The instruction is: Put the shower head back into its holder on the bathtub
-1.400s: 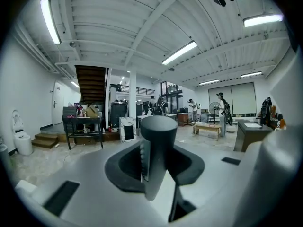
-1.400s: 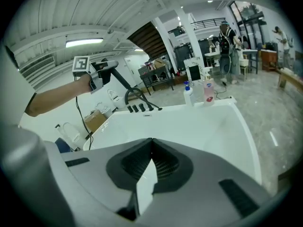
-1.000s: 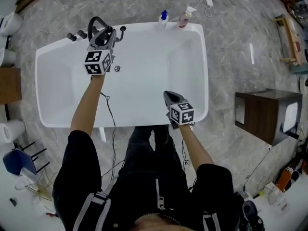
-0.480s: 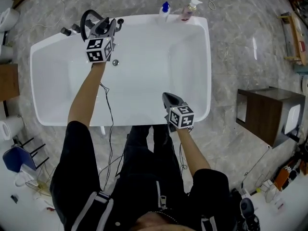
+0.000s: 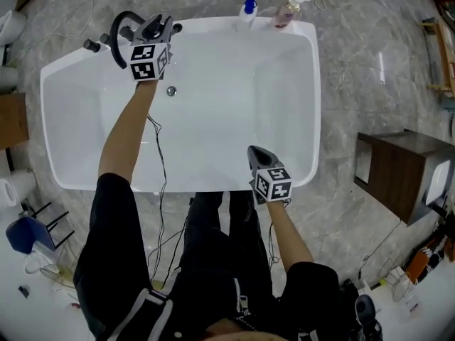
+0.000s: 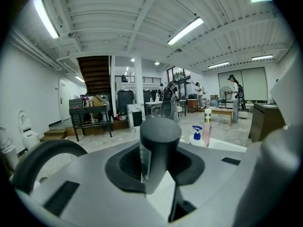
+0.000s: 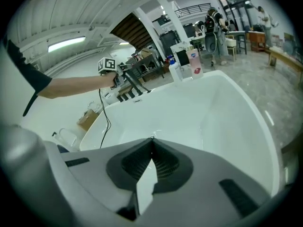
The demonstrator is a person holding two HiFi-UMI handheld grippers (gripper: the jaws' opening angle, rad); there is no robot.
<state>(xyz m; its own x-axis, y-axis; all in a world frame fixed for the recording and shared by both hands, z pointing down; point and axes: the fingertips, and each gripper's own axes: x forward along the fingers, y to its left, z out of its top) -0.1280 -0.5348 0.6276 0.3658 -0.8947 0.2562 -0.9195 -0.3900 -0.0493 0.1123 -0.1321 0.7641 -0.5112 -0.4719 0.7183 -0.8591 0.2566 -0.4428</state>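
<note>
Nearest the person, the right gripper (image 5: 256, 152) hangs just over the near rim of the bathtub (image 5: 313, 105). Its jaws are pressed together on nothing, and it is probably parked there because seating the fitting is a one-handed job. Beyond it lies the bare white basin, with the drain (image 5: 171, 91) towards the far-left wall. The left arm is stretched right across that basin so that the left gripper (image 5: 158, 25) reaches the far-left corner of the rim. Its jaws are pinching the dark round handle of the shower head (image 6: 160, 136), which stands roughly upright between the pads. That grip on the stem, I judge, leaves the lower end free to drop into a socket. The hose (image 6: 47, 145) arcs off to the left in a loose loop, slack enough not to pull against the placing. Just beside the gripper sit the dark tap fittings (image 5: 92, 45). The holder should be among them, though I cannot pick it out, nor tell whether the shower head touches it yet. Farther along the back rim stand a blue-capped bottle (image 5: 247, 11) and a pink bottle (image 5: 286, 13), well apart from the work.
</note>
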